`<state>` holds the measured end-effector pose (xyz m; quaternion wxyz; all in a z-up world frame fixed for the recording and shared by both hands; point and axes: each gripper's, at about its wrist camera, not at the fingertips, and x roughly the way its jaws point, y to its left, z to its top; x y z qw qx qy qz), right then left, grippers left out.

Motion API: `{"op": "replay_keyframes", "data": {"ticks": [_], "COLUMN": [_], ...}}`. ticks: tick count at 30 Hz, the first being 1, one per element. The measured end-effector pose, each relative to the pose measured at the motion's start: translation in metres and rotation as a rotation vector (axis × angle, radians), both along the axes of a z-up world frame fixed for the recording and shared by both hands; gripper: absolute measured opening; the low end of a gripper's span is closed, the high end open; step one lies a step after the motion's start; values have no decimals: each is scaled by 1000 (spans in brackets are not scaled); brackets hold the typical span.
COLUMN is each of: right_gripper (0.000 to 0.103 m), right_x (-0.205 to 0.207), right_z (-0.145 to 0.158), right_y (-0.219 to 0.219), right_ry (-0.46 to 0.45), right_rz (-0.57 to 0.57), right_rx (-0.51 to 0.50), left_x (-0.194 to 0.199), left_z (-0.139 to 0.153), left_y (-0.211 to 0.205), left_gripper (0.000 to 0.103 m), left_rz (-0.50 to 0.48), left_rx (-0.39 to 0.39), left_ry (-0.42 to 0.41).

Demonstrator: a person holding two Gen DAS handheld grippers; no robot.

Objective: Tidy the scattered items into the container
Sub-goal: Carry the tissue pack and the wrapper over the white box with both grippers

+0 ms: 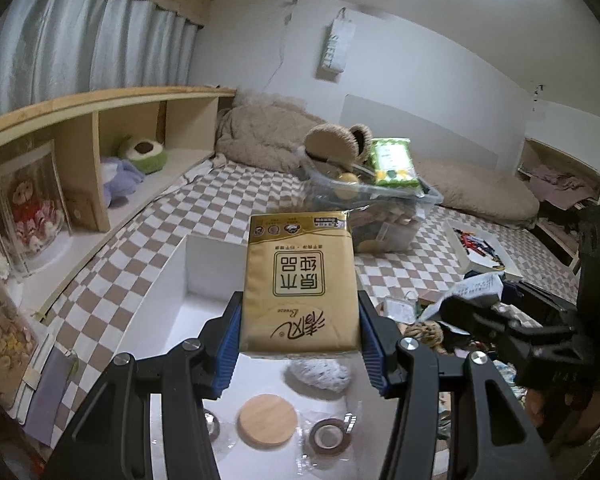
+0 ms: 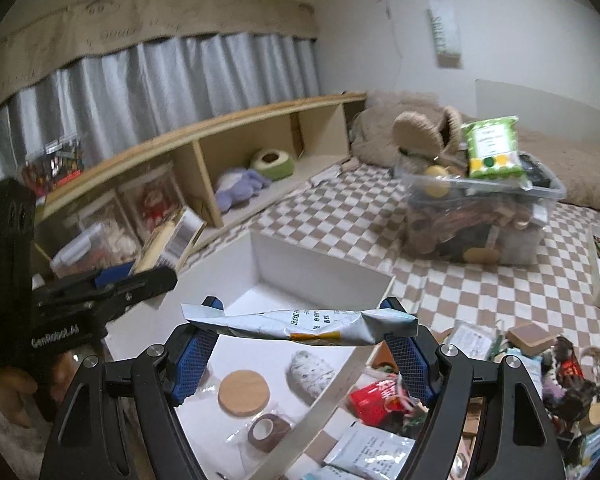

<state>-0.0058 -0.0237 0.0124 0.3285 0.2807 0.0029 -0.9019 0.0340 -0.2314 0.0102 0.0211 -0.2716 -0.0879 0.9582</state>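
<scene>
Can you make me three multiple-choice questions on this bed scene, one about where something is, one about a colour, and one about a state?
1. Where does the round wooden lid lie?
A. inside the white box
B. on the wooden shelf
C. in the clear bin

2. What colour is the tissue pack in the left gripper?
A. green
B. golden yellow
C. red

3. What state is the right gripper in?
A. shut on nothing
B. open and bare
C. shut on a flat pale packet

Answers:
1 A: the lid rests on the floor of the white box, beside a tape roll.
2 B: the pack between the blue pads is golden yellow.
3 C: the flat pale packet spans both pads, pinched at its ends.
</scene>
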Motion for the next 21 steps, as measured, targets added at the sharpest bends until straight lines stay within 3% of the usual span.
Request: {"op": "replay_keyframes", "data": {"ticks": [14, 21], "right_gripper": [80, 80], "right_x": [-13, -20], "right_z": [-46, -69], "right_y": [-77, -98], "right_ry": [-122, -241], "right_rz": [213, 293], "right_rx": [248, 296], "left_x": [-40, -44], "left_z": [-43, -57], "left_y": [-33, -37], "left_gripper": [52, 52], "left_rz": [18, 17], "left_rx": [-3, -13], "left_ry": [-158, -200]}}
